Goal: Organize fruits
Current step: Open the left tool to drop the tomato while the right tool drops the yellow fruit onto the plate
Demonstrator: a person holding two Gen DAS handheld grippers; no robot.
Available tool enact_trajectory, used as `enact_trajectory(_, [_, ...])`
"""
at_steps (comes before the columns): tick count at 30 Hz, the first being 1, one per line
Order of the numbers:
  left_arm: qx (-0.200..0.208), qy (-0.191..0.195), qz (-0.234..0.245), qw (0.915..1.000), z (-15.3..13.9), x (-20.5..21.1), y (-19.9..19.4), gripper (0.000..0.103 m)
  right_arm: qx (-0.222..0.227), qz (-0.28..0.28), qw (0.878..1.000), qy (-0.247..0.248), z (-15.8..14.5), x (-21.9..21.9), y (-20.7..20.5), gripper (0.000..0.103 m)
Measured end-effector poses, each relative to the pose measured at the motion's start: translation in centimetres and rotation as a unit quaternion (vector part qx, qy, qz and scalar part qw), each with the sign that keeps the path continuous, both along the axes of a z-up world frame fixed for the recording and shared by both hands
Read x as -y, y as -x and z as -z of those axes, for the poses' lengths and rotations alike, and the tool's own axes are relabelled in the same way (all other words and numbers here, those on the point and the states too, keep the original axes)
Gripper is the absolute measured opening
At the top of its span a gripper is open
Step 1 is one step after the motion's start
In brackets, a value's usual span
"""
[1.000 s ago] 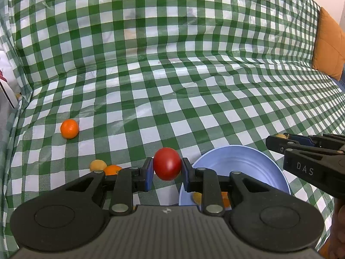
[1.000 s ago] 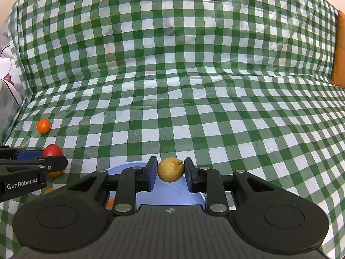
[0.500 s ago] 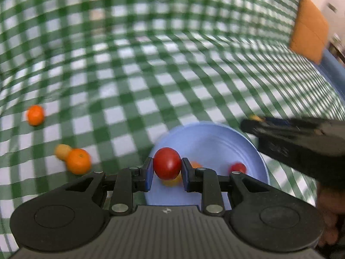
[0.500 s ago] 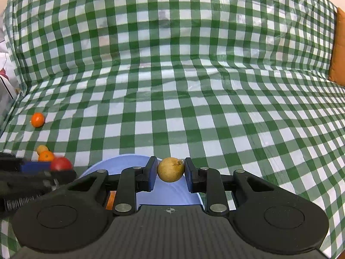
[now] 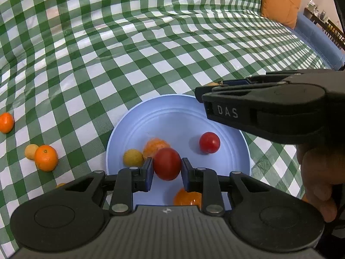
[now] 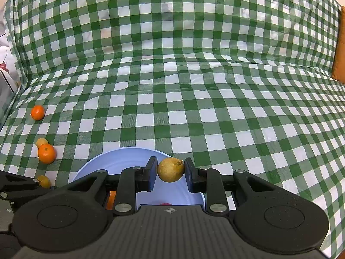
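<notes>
The left gripper point(image 5: 167, 170) has its jaws clamped on a red tomato point(image 5: 167, 163), poised over the near half of the blue plate point(image 5: 133, 125), apparently so a release drops it among the fruit already there. The right gripper point(image 6: 170, 173) pinches a yellow-brown fruit point(image 6: 171, 169) above the plate's far rim, likely waiting its turn. A mandarin point(image 5: 46, 157) lies left of the plate on the checkered cloth point(image 5: 151, 43).
</notes>
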State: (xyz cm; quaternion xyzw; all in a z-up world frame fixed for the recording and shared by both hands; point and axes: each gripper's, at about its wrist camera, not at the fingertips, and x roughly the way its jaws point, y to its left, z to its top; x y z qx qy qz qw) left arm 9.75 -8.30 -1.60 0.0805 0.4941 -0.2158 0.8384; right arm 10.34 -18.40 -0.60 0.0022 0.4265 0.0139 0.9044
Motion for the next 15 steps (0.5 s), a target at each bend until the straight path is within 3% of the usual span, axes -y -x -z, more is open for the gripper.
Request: enact_trajectory(15, [0.014, 0.007, -0.023, 0.9996, -0.8, -1.2, -0.3, 0.032, -0.001, 0.002, 1.000, -0.002, 0.1, 0.1, -0.2, 0.033])
